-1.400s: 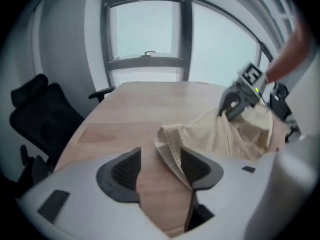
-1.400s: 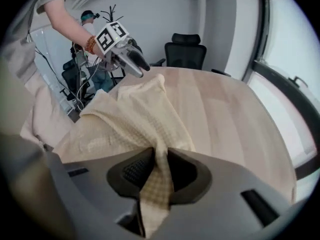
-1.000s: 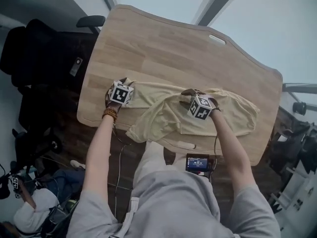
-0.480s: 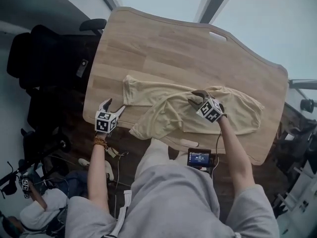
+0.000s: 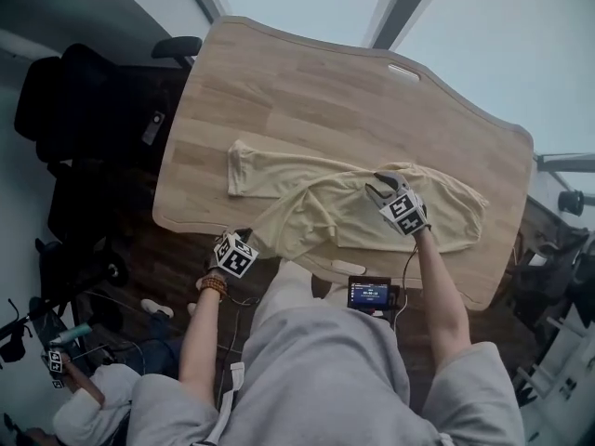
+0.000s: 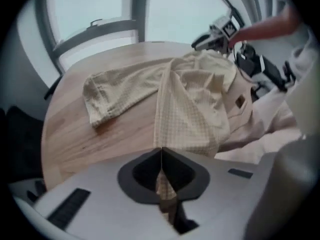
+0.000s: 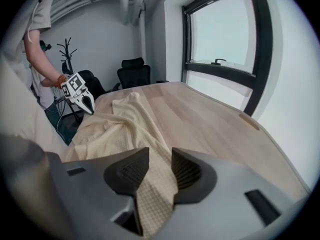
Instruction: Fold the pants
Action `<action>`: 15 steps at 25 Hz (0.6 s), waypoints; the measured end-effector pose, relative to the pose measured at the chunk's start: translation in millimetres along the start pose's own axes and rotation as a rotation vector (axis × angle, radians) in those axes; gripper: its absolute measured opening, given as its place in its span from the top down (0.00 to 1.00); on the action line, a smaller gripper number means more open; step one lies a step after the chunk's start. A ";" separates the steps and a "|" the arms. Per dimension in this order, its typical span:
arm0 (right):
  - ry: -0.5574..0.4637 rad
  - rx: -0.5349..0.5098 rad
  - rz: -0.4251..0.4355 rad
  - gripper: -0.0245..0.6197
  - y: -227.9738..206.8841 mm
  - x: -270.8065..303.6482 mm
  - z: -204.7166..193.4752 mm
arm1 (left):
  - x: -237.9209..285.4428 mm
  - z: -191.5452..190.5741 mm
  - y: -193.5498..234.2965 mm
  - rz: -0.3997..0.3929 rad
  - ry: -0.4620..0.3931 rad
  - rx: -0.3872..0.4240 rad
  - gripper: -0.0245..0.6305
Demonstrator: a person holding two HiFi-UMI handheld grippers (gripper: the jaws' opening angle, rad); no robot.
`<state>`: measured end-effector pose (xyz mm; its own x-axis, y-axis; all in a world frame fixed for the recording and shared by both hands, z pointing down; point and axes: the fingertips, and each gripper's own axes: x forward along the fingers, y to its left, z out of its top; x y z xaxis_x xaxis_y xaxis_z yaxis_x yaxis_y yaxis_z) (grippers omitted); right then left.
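Cream-yellow pants (image 5: pixel 325 214) lie spread across the wooden table (image 5: pixel 307 110), one leg reaching left and the other bunched toward the near edge. My left gripper (image 5: pixel 244 240) is at that near edge, shut on the hem of the near leg; in the left gripper view the cloth (image 6: pixel 190 99) runs into the closed left gripper (image 6: pixel 161 156). My right gripper (image 5: pixel 379 186) is over the waist end. Its jaws are closing, with a fold of the pants (image 7: pixel 125 124) pinched in the right gripper (image 7: pixel 160 171).
Black office chairs (image 5: pixel 84 110) stand left of the table. A small device with a lit screen (image 5: pixel 369 294) sits by the person's waist at the near edge. Another person (image 5: pixel 84 407) is on the floor at lower left. Windows lie beyond the far edge.
My left gripper let go of the far leg's end, opened, swung to the near table edge and shut on the near leg's hem. My right gripper shifted slightly right with its cloth.
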<state>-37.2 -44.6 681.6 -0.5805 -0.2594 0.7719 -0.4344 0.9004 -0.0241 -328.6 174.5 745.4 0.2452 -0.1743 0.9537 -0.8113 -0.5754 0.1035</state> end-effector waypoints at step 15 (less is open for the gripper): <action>0.111 0.240 -0.153 0.75 -13.8 -79.6 -123.1 | -102.8 135.5 157.4 0.078 0.122 0.631 0.95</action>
<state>99.8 6.6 698.7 -0.4223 -0.3342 0.8426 -0.6693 0.7419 -0.0412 -409.6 -6.4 625.5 0.1054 -0.1637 0.9809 -0.3476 -0.9302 -0.1179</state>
